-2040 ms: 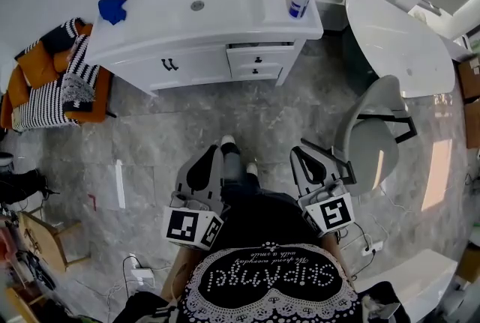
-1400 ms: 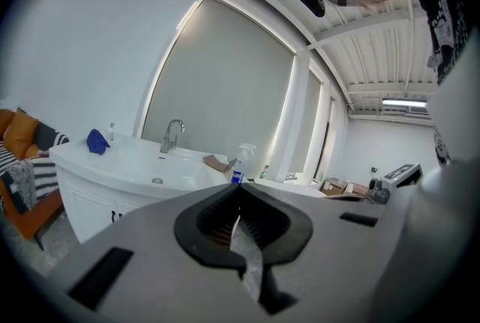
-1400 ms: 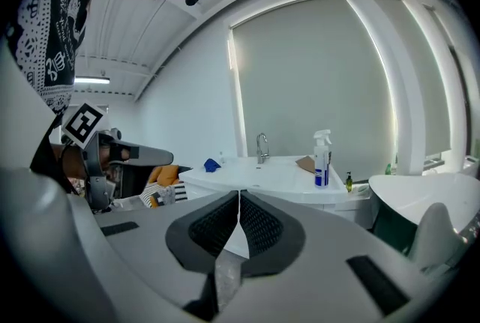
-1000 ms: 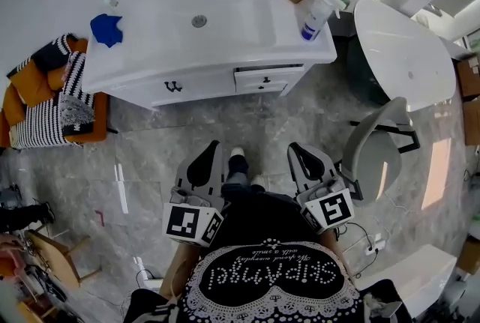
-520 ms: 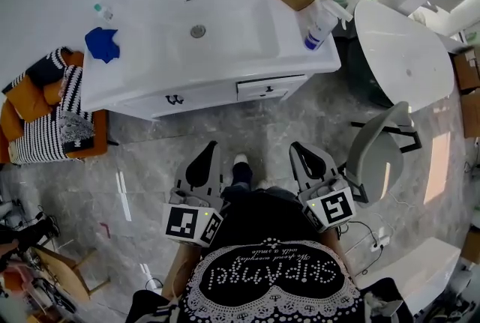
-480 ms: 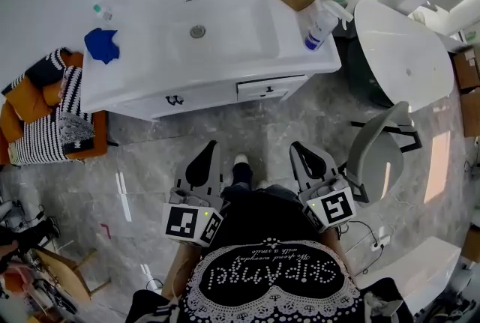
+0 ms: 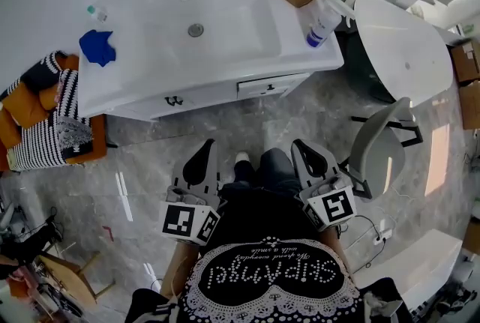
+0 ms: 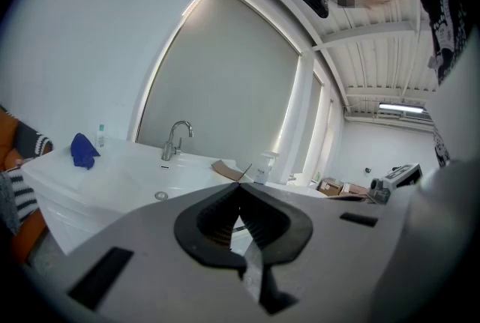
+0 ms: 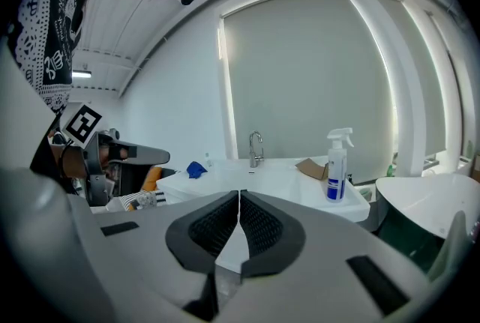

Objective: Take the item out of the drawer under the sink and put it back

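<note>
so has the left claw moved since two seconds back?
Yes. In the head view the left claw has come closer to the sink cabinet: the gap between its tip and the cabinet front is narrower.

The right gripper (image 9: 239,194) has its jaws pressed together, with nothing between them. Beyond them stands a white sink counter (image 9: 225,180). A tap (image 9: 256,148) rises at its back edge, and a blue cloth (image 9: 196,169) lies toward its left end. A spray bottle (image 9: 338,168) stands upright near its right end, with a piece of cardboard (image 9: 309,168) just beside it.
</note>
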